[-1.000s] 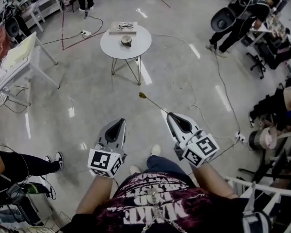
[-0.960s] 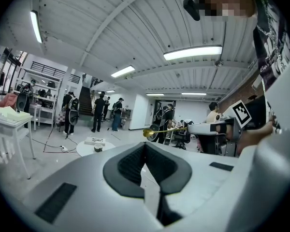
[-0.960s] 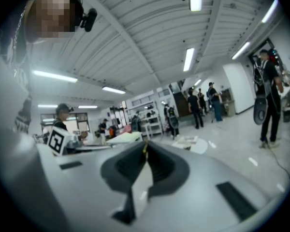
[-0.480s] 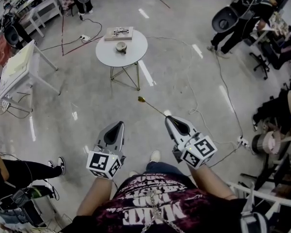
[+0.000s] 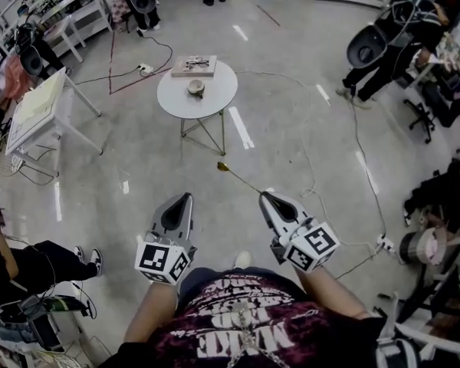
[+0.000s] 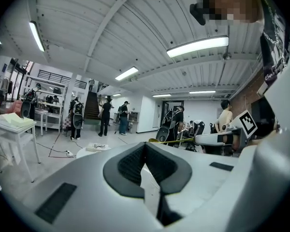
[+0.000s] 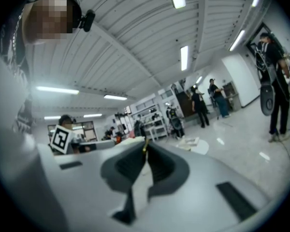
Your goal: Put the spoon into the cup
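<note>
Spoon (image 5: 238,176) sticks forward from the clenched right tool (image 5: 266,197), near frame centre. The left tool (image 5: 185,198) is closed and empty. Cup (image 5: 195,87) stands on the round counter (image 5: 218,100) higher up. Better to approach steadily, holding the handle firm and level.

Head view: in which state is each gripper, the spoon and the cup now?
Left gripper: shut, empty.
Right gripper: shut on spoon.
Spoon: held by its handle, bowl end ahead, in the air.
Cup: upright on the table, no spoon in it yet.
</note>
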`<state>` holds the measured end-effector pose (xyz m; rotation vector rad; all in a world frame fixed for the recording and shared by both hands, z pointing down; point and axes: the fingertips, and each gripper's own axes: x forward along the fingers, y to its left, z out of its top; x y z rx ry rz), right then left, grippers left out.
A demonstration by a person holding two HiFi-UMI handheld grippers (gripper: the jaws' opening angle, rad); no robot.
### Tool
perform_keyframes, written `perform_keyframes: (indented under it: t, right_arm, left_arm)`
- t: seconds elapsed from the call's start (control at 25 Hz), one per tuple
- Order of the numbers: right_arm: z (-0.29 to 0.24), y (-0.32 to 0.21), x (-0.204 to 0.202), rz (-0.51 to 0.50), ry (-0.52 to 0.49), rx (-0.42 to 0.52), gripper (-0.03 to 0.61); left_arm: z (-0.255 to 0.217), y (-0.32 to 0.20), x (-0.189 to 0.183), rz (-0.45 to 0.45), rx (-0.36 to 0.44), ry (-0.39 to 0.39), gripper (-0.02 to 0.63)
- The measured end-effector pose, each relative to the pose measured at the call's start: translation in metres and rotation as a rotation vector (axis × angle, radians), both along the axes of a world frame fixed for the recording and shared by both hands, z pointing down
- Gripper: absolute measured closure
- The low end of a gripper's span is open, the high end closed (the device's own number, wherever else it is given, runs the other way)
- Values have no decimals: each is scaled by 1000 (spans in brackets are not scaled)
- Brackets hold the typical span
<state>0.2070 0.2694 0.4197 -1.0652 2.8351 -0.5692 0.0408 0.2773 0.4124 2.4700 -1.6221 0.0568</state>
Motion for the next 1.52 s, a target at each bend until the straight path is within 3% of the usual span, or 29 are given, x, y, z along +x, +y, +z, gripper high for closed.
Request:
perform_keyframes:
  t: [0.36, 0.72, 1.12, 1.52]
  right_arm:
    - [-1, -3, 9, -8, -17, 4, 541]
    - [-8, -12, 14, 24, -29, 16, 541]
    - [0, -30, -2, 29, -20, -6, 541]
    - [2, -72, -34, 44, -11, -19, 541]
  left_arm:
    - [3, 8, -3, -53, -2, 2, 583]
    - [-5, 0, 0, -27, 20, -4, 583]
    - [10, -12, -12, -13, -17, -8, 583]
    - [14, -60, -42, 13, -25, 12, 583]
